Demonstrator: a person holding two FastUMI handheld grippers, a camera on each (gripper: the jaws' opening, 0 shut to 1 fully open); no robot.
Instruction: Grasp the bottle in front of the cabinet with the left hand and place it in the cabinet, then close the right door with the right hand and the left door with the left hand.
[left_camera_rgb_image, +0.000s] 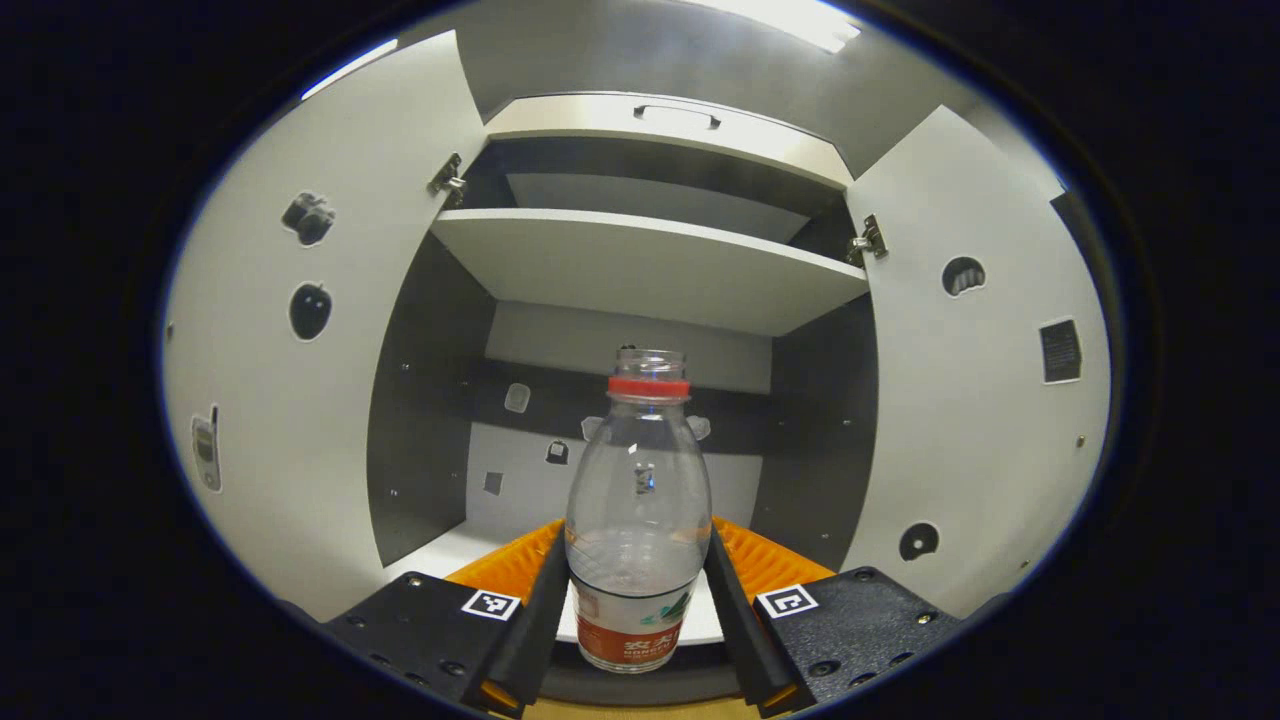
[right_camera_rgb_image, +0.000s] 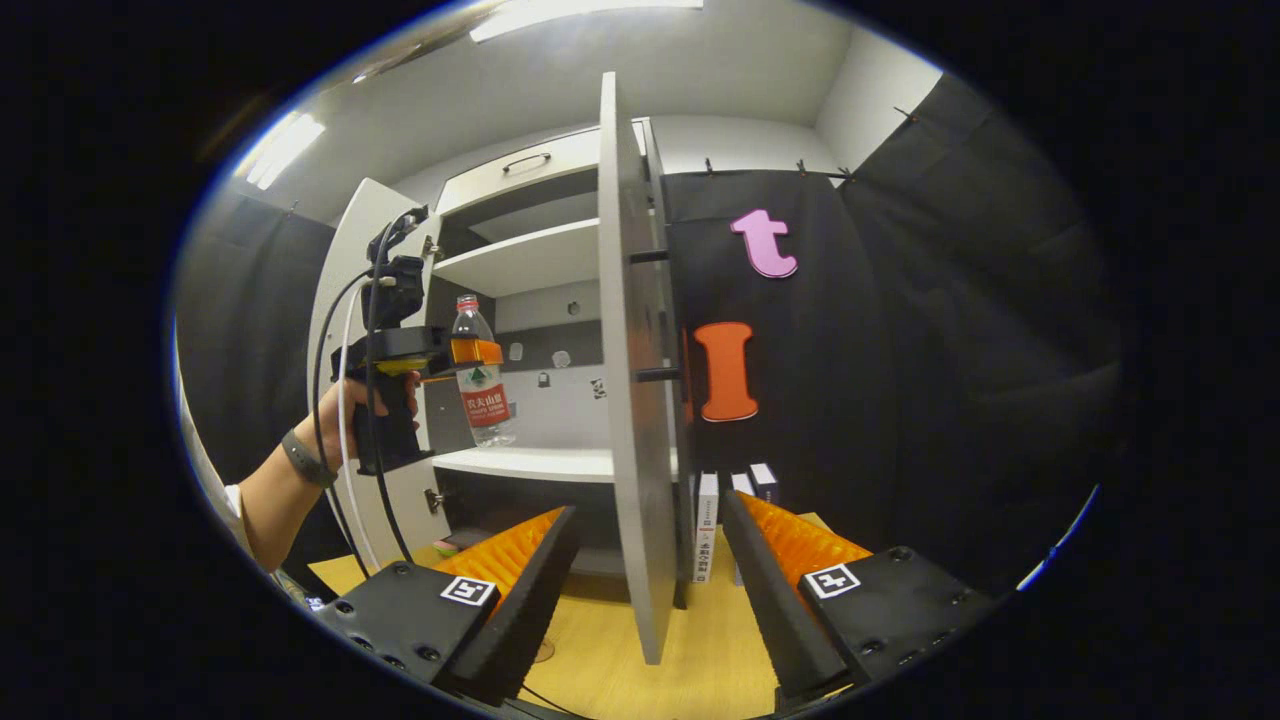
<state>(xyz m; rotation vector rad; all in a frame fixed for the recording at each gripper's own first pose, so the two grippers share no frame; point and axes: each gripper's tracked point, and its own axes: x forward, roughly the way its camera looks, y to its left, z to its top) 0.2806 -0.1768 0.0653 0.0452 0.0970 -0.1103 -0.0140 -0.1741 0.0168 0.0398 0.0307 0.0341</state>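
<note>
Both doors open | left gripper (left_camera_rgb_image: 638, 570) clamps bottle (left_camera_rgb_image: 637, 520) above shelf edge | right gripper (right_camera_rgb_image: 648, 560) open astride right door (right_camera_rgb_image: 632, 400) edge

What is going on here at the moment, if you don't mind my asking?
A person is putting a bottle into an open cabinet. The left claw is shut on the bottle and holds it upright just above the lower shelf, not yet set down. Both doors are open. The right claw is open, with the edge of the right door between its fingers, not gripped.
</note>
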